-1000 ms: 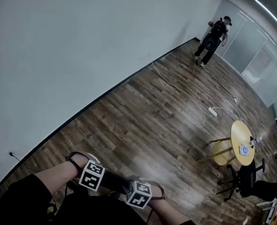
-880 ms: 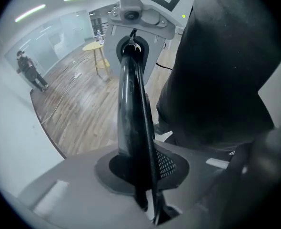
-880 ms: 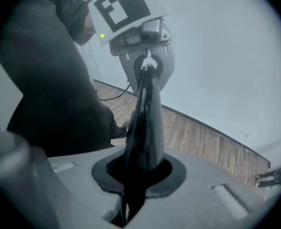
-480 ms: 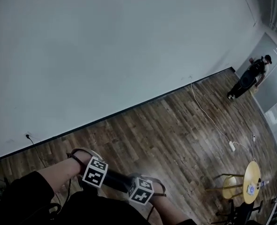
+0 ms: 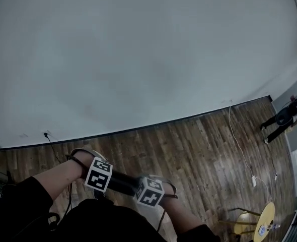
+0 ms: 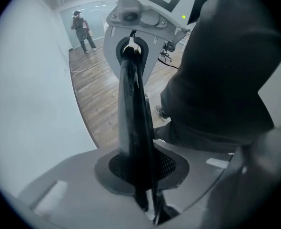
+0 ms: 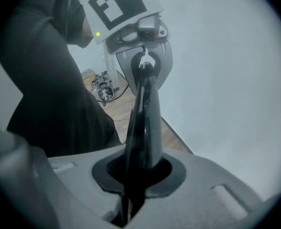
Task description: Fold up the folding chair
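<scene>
A flat black bar point(image 5: 121, 183), which looks like an edge of the folding chair, spans between my two grippers low in the head view. My left gripper point(image 5: 102, 179) is shut on its left end and my right gripper point(image 5: 147, 194) on its right end. In the left gripper view the bar point(image 6: 133, 118) rises from my own jaws point(image 6: 147, 194) to the right gripper point(image 6: 133, 46) at the far end. The right gripper view mirrors this: the bar point(image 7: 143, 123) runs from my jaws point(image 7: 131, 194) to the left gripper point(image 7: 143, 63). My body hides whatever else the bar belongs to.
A white wall point(image 5: 138, 59) fills the upper head view above a wood floor point(image 5: 189, 150). A cable hangs from a wall socket point(image 5: 46, 134). A power strip point(image 5: 253, 180), a yellow round table point(image 5: 266, 221) and another person point(image 5: 284, 117) are at the right.
The head view has swung along the wall: the table and the distant person slid to the right edge, and a wall socket came into view at left. Both grippers keep the same hold on the bar.
</scene>
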A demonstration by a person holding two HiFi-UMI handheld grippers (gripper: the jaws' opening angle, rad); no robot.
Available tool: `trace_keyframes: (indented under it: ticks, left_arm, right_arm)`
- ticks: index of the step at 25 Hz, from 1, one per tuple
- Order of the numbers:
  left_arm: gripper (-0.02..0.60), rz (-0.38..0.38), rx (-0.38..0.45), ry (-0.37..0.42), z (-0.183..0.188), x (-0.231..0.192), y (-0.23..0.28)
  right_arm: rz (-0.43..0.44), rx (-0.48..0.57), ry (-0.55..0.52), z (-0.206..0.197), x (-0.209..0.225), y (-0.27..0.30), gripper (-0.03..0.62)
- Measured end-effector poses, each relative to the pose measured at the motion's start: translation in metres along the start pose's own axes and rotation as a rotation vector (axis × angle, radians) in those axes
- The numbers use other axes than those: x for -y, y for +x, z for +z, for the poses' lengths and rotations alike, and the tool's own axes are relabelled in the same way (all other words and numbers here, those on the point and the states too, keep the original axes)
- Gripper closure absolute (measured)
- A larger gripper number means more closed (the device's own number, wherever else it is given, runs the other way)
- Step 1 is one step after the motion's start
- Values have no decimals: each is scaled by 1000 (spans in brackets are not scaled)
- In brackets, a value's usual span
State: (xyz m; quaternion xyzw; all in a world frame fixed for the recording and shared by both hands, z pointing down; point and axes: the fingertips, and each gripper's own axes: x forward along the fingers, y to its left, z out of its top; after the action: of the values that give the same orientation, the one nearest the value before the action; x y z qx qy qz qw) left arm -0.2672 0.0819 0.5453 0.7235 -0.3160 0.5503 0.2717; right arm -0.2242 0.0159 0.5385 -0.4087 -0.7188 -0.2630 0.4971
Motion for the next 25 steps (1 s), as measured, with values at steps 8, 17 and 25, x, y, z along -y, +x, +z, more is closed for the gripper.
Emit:
trace_keyframes:
  ticks: [8,17,25]
  left_arm:
    - [526,56,-8,-183,-92,-34,-33]
    - [526,99,-13,-447,-157,-71,-44]
    - [528,130,-11,-648,-187,-101,-44]
  right_arm:
    - [62,-15,-172,88,63,26,545]
    - [162,-14,-395,146,128,54,545]
    - [223,-19,-547,171,174,72,545]
